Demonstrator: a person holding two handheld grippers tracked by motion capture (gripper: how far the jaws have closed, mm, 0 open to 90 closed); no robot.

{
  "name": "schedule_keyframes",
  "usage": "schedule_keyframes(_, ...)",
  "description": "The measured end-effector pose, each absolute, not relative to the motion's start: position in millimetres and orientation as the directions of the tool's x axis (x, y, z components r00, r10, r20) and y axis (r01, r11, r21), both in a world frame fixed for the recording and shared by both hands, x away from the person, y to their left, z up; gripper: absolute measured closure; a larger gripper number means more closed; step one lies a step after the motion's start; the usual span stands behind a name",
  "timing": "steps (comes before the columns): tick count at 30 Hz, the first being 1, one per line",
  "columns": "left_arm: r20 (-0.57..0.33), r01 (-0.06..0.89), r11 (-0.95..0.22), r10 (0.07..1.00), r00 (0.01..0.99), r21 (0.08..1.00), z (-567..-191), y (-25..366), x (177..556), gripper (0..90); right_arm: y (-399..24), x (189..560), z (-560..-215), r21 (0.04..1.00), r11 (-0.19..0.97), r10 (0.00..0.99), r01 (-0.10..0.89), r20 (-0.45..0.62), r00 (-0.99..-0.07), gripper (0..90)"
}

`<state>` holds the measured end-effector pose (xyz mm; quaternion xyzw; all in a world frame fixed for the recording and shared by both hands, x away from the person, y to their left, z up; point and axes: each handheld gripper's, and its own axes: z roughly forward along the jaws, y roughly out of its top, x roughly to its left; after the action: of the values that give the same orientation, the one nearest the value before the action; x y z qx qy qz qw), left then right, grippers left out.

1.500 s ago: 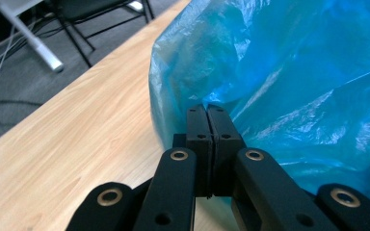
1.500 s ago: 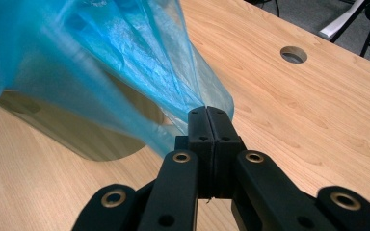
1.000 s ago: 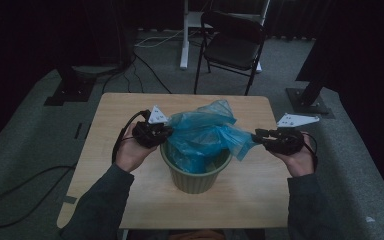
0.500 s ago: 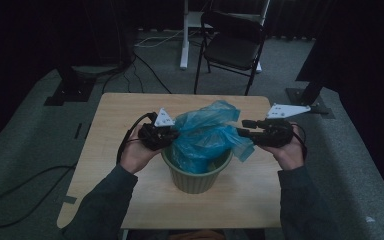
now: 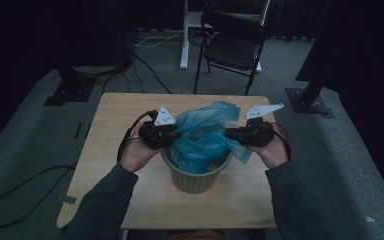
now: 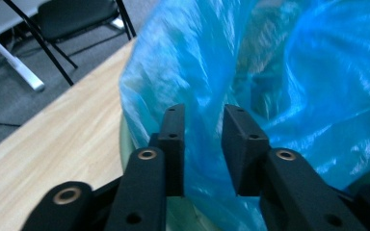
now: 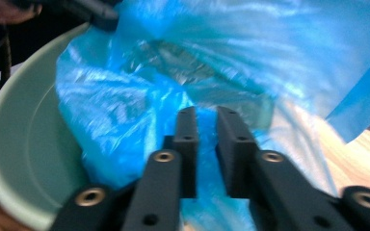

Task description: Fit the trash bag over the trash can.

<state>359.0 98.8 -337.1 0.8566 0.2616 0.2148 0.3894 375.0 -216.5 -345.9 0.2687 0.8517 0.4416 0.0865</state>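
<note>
Blue, thin translucent plastic bag (image 5: 203, 135) sits bunched in the mouth of a pale green round plastic bin (image 5: 196, 176), which stands near the middle of a light wooden square table (image 5: 110, 125). Both forearms, in dark sleeves, enter from the near edge and angle inward, so that the two tools face each other across the bin. The left gripper (image 5: 176, 135) is level at the bin's left rim; its jaws have just been opening and now stand apart, with a fold of the film in the gap and neither pad pressing on it. The right gripper (image 5: 228, 133) is level at the right rim; its jaws have just been closing and stand narrowly apart, with film lying between and behind them; whether the pads pinch it cannot be told. A loose flap of the bag hangs over the rim beneath the right tool. Beyond the table stand a black folding chair (image 5: 232, 45) and a white post (image 5: 184, 35) on grey carpet, well apart from the work. The right gripper view adds the bin's smooth green inner wall (image 7: 24, 144) and the far tool at the opposite rim; the left gripper view adds the table edge.
</note>
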Motion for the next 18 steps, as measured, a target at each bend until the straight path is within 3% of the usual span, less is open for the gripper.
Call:
schedule_keyframes(9,0.229,0.193,-0.568,0.586,0.777,0.8,-313,77,371,52.9,-215,370,-350,0.79,0.492,0.515,0.365,0.074,-0.854,85.6)
schedule_keyframes(14,0.262,0.149,-0.58,0.564,0.783,0.801,-305,53,390,49.5,-213,370,-351,0.79,0.497,0.507,0.36,0.072,-0.859,85.5)
schedule_keyframes(16,0.268,0.158,-0.607,0.55,0.791,0.779,-307,44,401,50.3,-211,371,-352,0.788,0.5,0.506,0.359,0.07,-0.86,85.2)
schedule_keyframes(18,0.264,0.188,-0.625,0.557,0.787,0.758,-312,39,410,64.1,-210,371,-354,0.784,0.507,0.507,0.358,0.064,-0.859,85.1)
